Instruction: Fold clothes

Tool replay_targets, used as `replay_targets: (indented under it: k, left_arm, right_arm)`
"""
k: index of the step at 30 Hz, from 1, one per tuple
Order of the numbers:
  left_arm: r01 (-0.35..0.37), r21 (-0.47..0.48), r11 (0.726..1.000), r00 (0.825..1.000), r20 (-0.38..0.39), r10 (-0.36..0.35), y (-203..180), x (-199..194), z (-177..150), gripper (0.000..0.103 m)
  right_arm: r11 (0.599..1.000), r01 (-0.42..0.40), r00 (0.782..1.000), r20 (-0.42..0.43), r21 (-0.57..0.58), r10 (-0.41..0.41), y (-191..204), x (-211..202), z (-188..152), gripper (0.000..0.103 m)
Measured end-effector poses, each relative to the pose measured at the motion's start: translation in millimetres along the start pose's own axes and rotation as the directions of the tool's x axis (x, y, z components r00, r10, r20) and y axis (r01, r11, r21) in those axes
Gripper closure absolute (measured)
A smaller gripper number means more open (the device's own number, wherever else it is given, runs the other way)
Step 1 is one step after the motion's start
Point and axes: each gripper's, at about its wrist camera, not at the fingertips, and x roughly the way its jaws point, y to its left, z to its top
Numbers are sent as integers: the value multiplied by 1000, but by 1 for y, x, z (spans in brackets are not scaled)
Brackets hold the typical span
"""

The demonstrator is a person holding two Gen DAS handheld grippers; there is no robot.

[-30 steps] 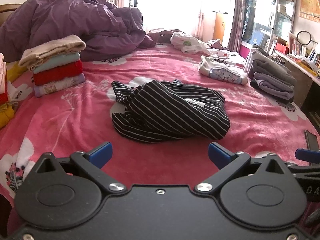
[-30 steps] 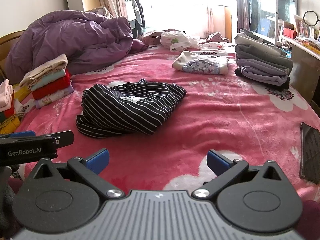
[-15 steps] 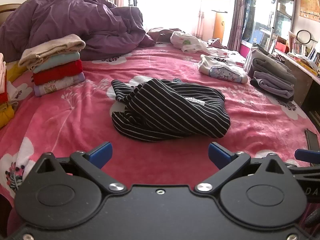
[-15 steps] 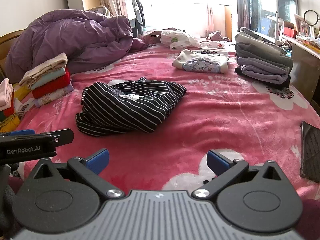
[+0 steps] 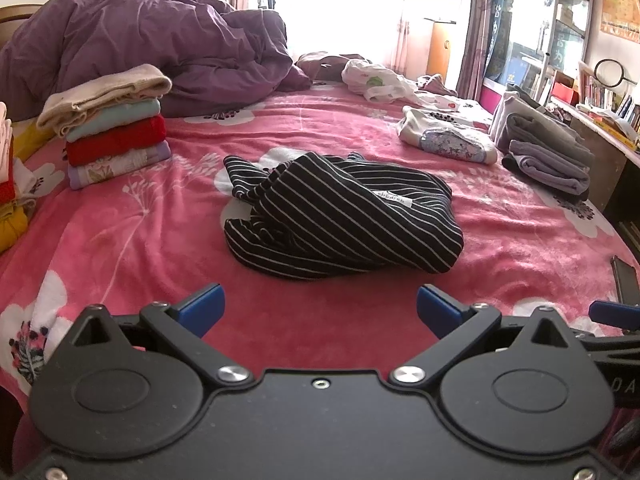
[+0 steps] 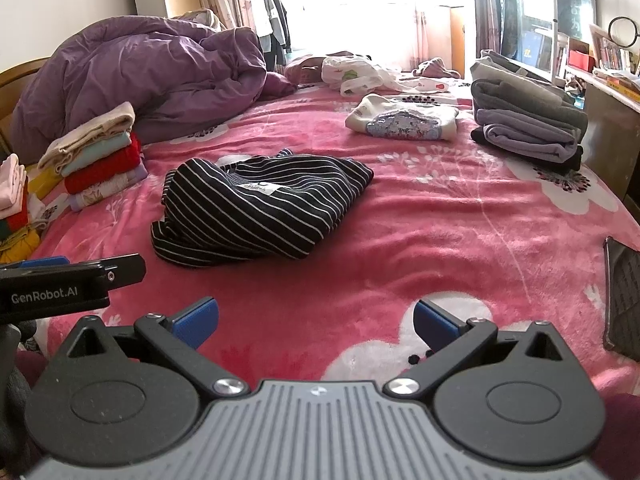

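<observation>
The striped garment lies crumpled at the centre of the bed, on a pink blanket with white flower print. A small white label sits on its upper surface; the print on it is too small to read.

The left hand-held gripper is spread wide and holds nothing. It hovers near the garment's front edge without touching it. The right hand-held gripper is likewise spread wide and empty, with the garment ahead and to its left, apart from the blue fingertips.

In the right wrist view, the side of the left unit shows the marking "GenRobot.AI". In the left wrist view, letters "DA" appear at the right edge; the rest is cut off.

Folded stack stands at left, beside a purple duvet. A grey folded stack stands at right, with a printed white top just beside it. A dark flat object lies at the bed's right edge.
</observation>
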Motion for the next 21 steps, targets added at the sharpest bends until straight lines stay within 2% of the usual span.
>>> replay_targets:
  k: [18, 21]
  left_arm:
    - [-3, 0, 1000, 1000, -11, 3, 2, 5, 0, 0]
    - [1, 6, 1000, 1000, -16, -1, 2, 8, -1, 0]
  right_arm:
    - [1000, -5, 1000, -10, 14, 6, -3, 6, -2, 0]
    - [999, -38, 999, -7, 25, 38, -7, 9, -1, 0]
